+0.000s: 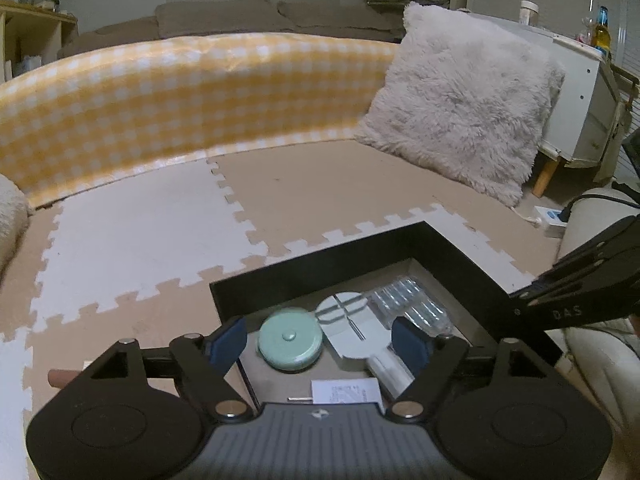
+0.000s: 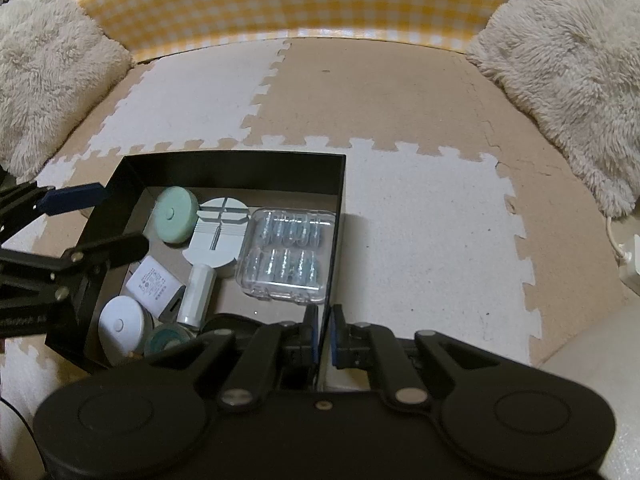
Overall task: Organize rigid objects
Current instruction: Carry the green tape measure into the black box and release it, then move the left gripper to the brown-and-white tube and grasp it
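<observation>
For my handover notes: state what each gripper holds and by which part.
Right gripper: shut on the black box, pinching its near right wall. Left gripper: open above the box, holding nothing.

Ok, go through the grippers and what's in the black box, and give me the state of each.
Left gripper: open, empty, over the box.
Right gripper: shut on the box wall.
Black box: open-topped, on the mat.
Clear case: closed, lying flat.
Green disc: tilted against the wall.
White tube: lying down.
</observation>
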{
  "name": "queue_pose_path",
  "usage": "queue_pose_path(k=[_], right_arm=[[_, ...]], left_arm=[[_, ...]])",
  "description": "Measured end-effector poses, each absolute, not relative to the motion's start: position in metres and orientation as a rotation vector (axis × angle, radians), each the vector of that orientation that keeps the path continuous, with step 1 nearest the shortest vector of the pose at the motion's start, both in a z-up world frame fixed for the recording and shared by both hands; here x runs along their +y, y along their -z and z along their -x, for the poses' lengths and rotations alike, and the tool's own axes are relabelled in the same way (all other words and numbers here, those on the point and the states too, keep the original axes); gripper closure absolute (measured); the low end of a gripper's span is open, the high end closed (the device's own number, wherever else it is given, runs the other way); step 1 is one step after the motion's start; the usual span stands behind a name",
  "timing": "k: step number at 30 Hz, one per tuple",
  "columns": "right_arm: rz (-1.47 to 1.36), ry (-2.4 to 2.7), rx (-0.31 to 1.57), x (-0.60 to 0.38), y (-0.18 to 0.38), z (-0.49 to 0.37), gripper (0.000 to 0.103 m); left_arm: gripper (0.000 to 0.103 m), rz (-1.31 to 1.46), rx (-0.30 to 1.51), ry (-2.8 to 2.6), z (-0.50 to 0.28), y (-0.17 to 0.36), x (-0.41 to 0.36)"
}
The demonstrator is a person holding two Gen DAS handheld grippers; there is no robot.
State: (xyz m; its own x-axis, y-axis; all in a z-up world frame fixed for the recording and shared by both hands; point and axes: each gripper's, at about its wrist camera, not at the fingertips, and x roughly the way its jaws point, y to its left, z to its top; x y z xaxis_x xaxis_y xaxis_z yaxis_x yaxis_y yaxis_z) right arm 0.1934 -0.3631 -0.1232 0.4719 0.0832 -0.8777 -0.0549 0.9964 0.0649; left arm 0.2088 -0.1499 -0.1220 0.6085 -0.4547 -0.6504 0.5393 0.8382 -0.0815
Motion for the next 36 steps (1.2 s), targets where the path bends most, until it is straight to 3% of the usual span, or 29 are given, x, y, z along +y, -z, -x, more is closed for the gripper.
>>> queue_pose_path(k=[7,11,28,36], right_arm=[[-0.030,-0.087,1.072,-0.363,0.123,-0.193,0.097],[-0.038,-0.083,1.073,-0.363,0.123,-0.193,0.097],[-0.060,-0.060,1.074,-0.363,0.128,-0.191,0.097],[-0.046,-0.041,1.096,-0.359,0.130,-0.191,0.097]], left_arm=[[0.021,-0.100,0.761,0.583,-0.205,0.119,-0.149],[0.013,-0.088,0.786,0.575,-0.201,0.113,-0.150],[0.000,-0.055,0.775,0.523,-0.194,0.088,-0.145],[0.000,-0.031,0.772,0.444,-0.203,0.081,-0.132]])
